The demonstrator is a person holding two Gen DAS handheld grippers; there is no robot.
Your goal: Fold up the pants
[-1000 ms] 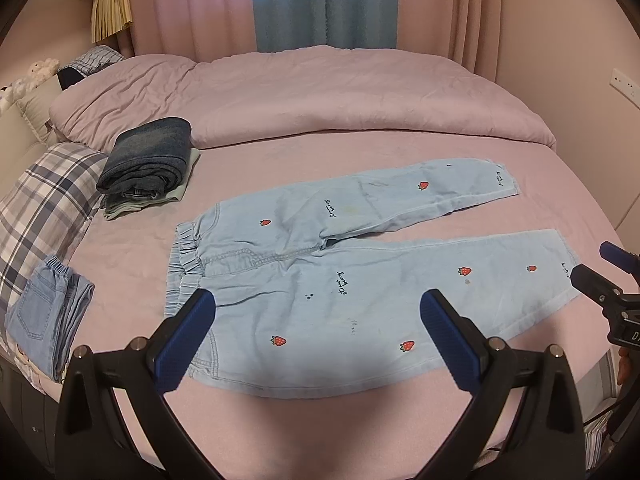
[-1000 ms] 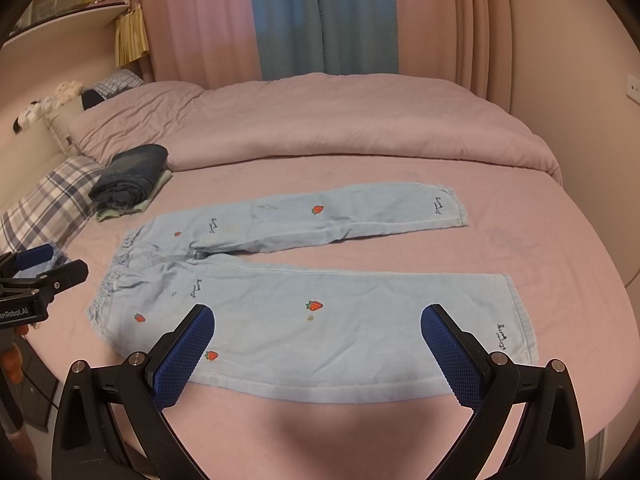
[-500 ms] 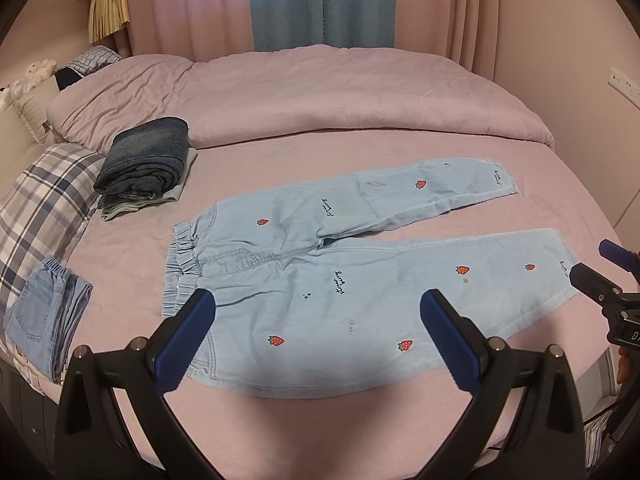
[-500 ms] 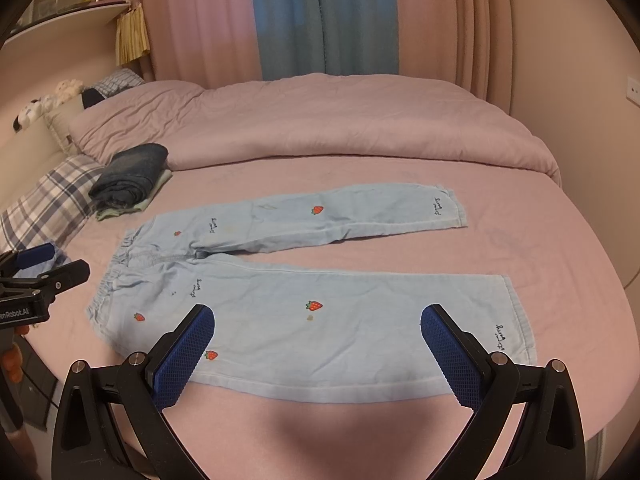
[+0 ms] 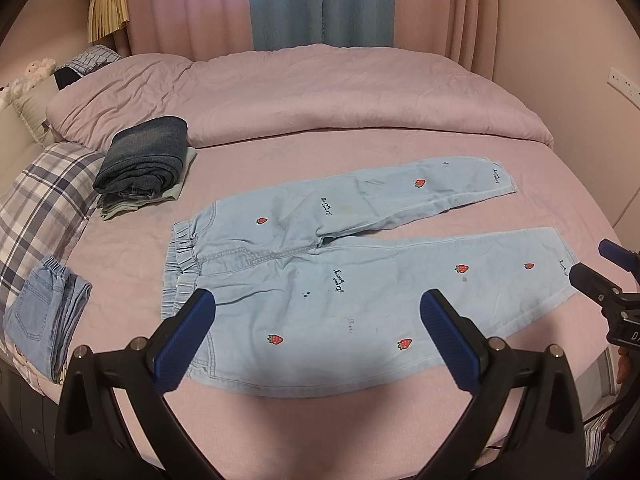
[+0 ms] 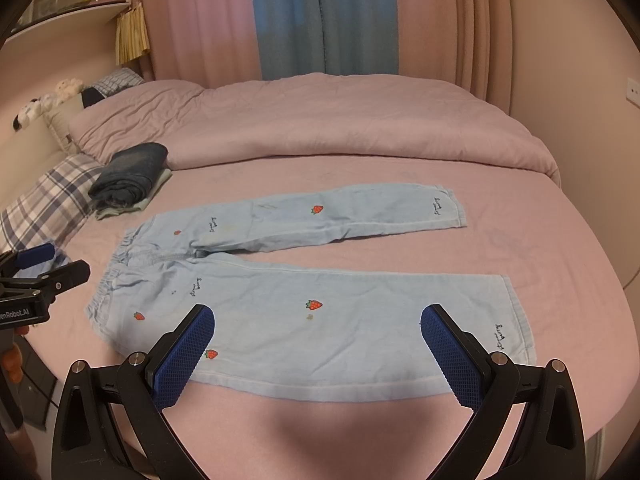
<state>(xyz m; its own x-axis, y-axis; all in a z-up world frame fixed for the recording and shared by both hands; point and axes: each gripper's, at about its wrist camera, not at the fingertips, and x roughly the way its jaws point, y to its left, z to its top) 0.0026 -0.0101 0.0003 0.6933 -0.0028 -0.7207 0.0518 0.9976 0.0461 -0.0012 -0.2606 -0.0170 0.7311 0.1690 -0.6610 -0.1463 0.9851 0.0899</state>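
Observation:
Light blue pants with red strawberries (image 5: 320,276) lie flat on the pink bed, waistband to the left, both legs spread to the right; they also show in the right wrist view (image 6: 304,312). My left gripper (image 5: 316,320) is open and empty, held above the near edge by the waist and upper near leg. My right gripper (image 6: 316,332) is open and empty above the near leg's lower part. Each gripper shows at the edge of the other's view: the right one (image 5: 600,276) and the left one (image 6: 44,268).
A folded stack with dark jeans on top (image 5: 144,164) sits at the back left. A plaid pillow (image 5: 36,208) and folded light jeans (image 5: 44,320) lie at the left edge. A bunched pink duvet (image 5: 320,96) fills the far side. The bed's near edge (image 6: 320,432) is just below the grippers.
Both views have shifted only slightly; the pants lie as before and both grippers stay open.

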